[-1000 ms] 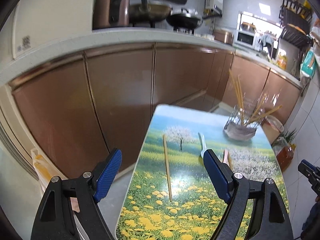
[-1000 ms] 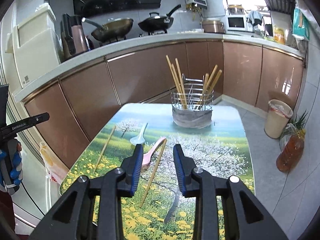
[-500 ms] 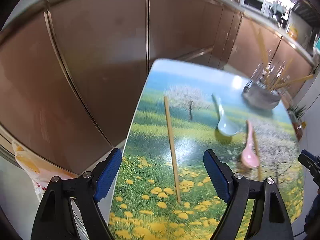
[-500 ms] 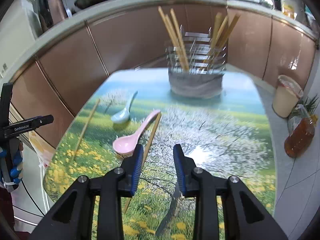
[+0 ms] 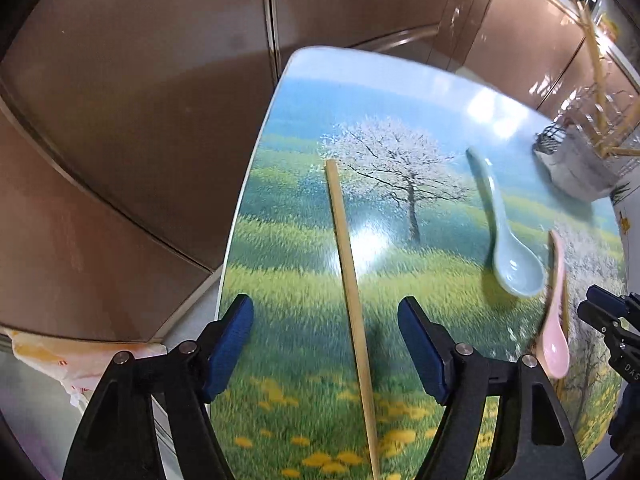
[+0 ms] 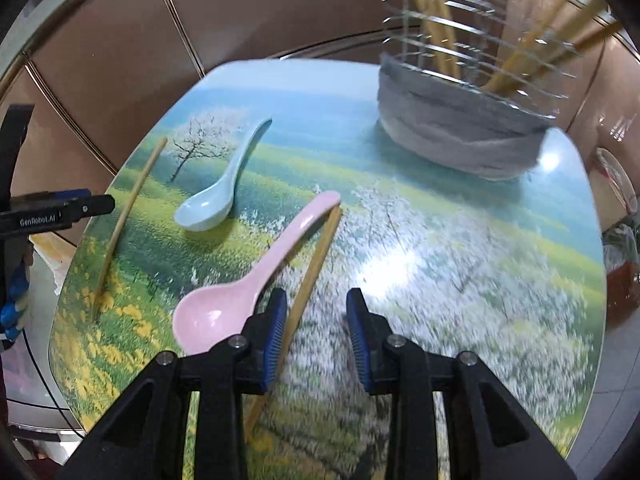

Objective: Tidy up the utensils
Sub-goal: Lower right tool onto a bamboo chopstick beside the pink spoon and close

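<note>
My left gripper (image 5: 326,344) is open, low over the table, its jaws on either side of a loose chopstick (image 5: 348,292) that also shows in the right wrist view (image 6: 128,212). My right gripper (image 6: 316,336) is open, with a second chopstick (image 6: 308,284) running just inside its left finger. A pink spoon (image 6: 244,292) lies against that chopstick, and a pale blue spoon (image 6: 224,188) lies further left. The wire utensil holder (image 6: 456,136), with several chopsticks in it, stands at the table's far right.
The table (image 6: 480,280) has a printed meadow-and-tree top with rounded edges. Brown kitchen cabinets (image 5: 140,120) run close behind and to the left. A bin and an orange bag (image 6: 624,280) sit on the floor to the right.
Both grippers have tilted down and moved closer to the table. The left now straddles the loose chopstick; the right has come down beside the second chopstick and pink spoon.
</note>
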